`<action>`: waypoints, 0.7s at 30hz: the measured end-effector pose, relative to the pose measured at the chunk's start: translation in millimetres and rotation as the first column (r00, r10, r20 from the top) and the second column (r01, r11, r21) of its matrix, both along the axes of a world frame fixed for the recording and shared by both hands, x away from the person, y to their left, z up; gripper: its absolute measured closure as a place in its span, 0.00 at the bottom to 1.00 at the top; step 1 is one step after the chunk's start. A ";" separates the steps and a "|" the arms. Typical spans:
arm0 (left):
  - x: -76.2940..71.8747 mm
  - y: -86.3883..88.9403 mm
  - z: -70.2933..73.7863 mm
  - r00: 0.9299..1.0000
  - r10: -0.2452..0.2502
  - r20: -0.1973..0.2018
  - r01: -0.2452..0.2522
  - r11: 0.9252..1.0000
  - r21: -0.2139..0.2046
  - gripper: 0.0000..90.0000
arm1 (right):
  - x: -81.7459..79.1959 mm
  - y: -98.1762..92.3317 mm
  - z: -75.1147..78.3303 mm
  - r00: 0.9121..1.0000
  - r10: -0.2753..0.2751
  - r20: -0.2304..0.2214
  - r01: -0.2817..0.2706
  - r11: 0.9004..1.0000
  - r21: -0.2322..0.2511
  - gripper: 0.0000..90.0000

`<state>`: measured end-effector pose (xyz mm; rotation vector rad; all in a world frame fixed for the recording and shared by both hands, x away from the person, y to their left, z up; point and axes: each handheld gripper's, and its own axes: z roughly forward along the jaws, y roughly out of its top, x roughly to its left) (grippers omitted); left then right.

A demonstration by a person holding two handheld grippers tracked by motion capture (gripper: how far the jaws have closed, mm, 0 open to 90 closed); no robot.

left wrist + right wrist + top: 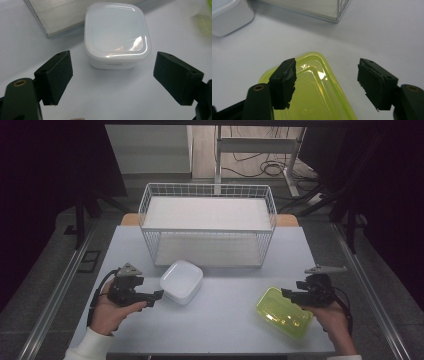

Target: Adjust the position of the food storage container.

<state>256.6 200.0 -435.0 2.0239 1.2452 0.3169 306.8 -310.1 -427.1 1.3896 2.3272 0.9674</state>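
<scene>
High view: two containers are being approached on the pale tabletop, in front of a white wire rack. A white square box is lying just beside the left tool, which is being held released with nothing between its jaws. A yellow-green container is sitting near the front right corner, and the right tool is being held over its near-right end, likewise released and empty.

Left gripper view: the white square box is being framed between the two spread jaws and just beyond them, apart from both pads. It is being judged light, stiff and glossy, so slipping is being expected on its rounded lid edge; the flat side walls, low down, are being judged the better place to be gripped, and the jaws are standing wide enough for that.

Right gripper view: the yellow-green container is being seen under and between the open jaws, its translucent lid catching highlights. It is being judged thin-walled, light and somewhat flexible, so a gentle squeeze across the narrow width, at the rim where the plastic is stiffest, is being favoured over a pinch on the smooth lid.
</scene>
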 end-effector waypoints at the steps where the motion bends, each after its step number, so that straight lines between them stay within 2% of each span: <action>1: -0.1 -0.1 0.3 1.000 0.000 0.001 0.000 1.000 -0.002 0.17 | 1.3 1.2 0.3 1.000 -0.001 -0.001 0.001 1.000 -0.003 0.40; 3: 0.1 -0.4 0.5 1.000 -0.001 0.002 0.001 1.000 0.001 0.17 | 9.7 8.3 2.6 1.000 0.006 -0.023 -0.007 1.000 -0.023 0.47; 5: 0.1 -0.7 0.5 1.000 -0.005 0.002 0.005 1.000 0.002 0.17 | 12.4 10.4 3.2 1.000 0.006 -0.025 -0.007 1.000 -0.029 0.50; 9: 0.5 0.5 -0.5 1.000 -0.008 -0.001 0.008 1.000 0.005 0.17 | 26.5 20.5 4.9 0.998 0.019 -0.052 -0.021 0.999 -0.048 0.64; 10: 0.7 0.6 -1.3 1.000 -0.007 -0.004 0.007 1.000 0.004 0.17 | 29.9 22.8 3.5 0.998 0.021 -0.061 -0.024 0.998 -0.058 0.68; 11: 0.9 0.9 -2.1 1.000 -0.006 -0.005 0.006 1.000 0.007 0.17 | 35.3 26.3 0.4 0.997 0.031 -0.077 -0.038 0.995 -0.088 0.78; 12: 1.3 1.0 -2.8 1.000 -0.008 -0.007 0.008 1.000 0.008 0.17 | 35.3 26.3 0.4 0.997 0.031 -0.077 -0.038 0.995 -0.088 0.78; 17: 2.8 0.8 -4.0 1.000 -0.006 -0.012 0.006 1.000 0.016 0.16 | 50.0 34.0 -0.5 0.996 0.034 -0.086 -0.046 0.988 -0.148 0.98; 18: 2.8 1.4 -3.6 1.000 -0.006 -0.010 0.006 1.000 0.016 0.16 | 55.5 35.6 0.5 0.996 0.025 -0.082 -0.040 0.984 -0.174 0.99; 21: 1.6 3.1 -2.5 1.000 0.005 -0.008 -0.005 1.000 0.011 0.16 | 59.7 36.6 1.0 0.996 0.022 -0.082 -0.037 0.981 -0.190 0.99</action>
